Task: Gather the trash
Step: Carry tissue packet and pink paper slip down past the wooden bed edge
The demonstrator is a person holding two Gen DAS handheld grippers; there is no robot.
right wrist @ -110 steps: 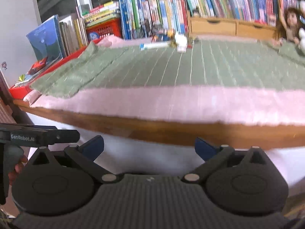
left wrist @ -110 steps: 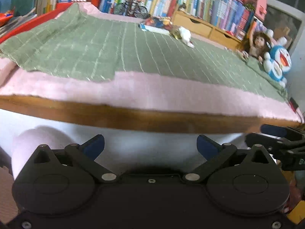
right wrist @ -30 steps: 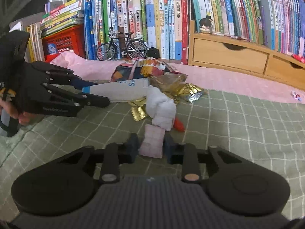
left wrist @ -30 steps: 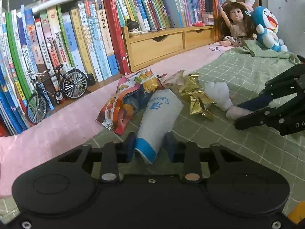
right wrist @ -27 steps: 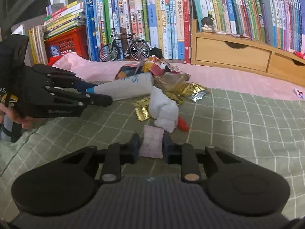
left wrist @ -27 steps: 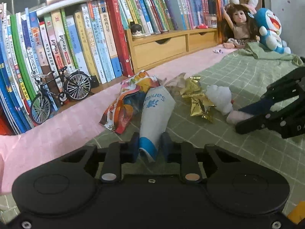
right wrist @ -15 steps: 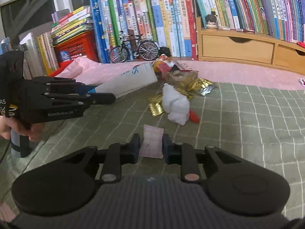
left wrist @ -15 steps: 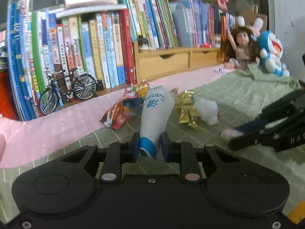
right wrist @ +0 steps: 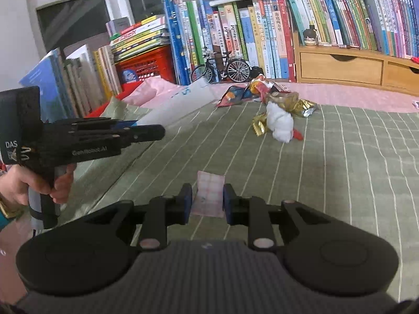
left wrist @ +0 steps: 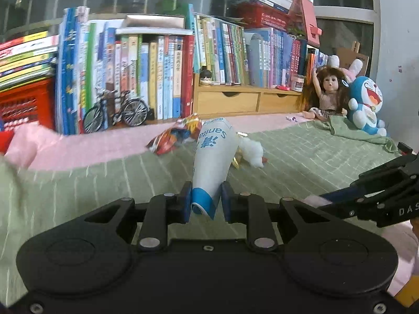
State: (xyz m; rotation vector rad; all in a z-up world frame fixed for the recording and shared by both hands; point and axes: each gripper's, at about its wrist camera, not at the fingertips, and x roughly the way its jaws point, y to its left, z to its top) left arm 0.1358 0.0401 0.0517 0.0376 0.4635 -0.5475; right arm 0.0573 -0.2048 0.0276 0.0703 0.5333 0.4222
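Green checked cloth (right wrist: 340,157) covers the bed surface, with a pink blanket (left wrist: 91,149) showing along its far edge below the row of books (right wrist: 235,26). Two grippers are in view, each closed on one piece of trash. The left gripper (left wrist: 205,202) pinches the blue-banded end of one white paper cup (left wrist: 213,154) printed with blue letters; the cup is squashed flat and sticks out forward, clear of the cloth. The right gripper (right wrist: 207,200) clamps one small pink wrapper (right wrist: 209,192) between its blue pads, held above the cloth. Left lying on the bed are, as far as can be counted, one colourful snack bag (right wrist: 244,91) on the border of pink blanket and green cloth, one crumpled white tissue wad (right wrist: 280,124) with a red scrap at its side, and gold foil wrappers (right wrist: 296,104), at least two pieces, touching the tissue; these lie close together in one cluster. Behind the cluster stand one model bicycle (right wrist: 222,68) against the books, one wooden drawer unit (right wrist: 343,65) with two drawers, and one red crate (right wrist: 146,65). At the far right of the left wrist view sit one doll (left wrist: 327,94) and one blue plush toy (left wrist: 365,104). A hand (right wrist: 34,185) grips the left gripper's handle.
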